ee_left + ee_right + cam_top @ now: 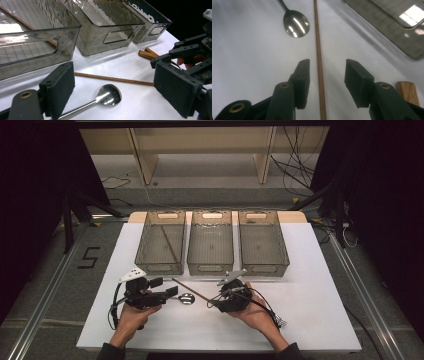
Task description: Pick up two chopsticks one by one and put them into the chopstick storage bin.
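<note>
chopstick runs up the middle of the right gripper view, between our right gripper's parted jaws, untouched. we should centre both pads on it before squeezing. left gripper, lower frame, gapes around the spoon.

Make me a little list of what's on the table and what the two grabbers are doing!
bins: three clear grey bins in a row
left bin: one chopstick inside
table: white
spoon: metal, lying flat, handle between left gripper's jaws
loose chopstick: lying on table
left gripper: open around spoon handle
right gripper: open, jaws either side of loose chopstick, not touching
</note>
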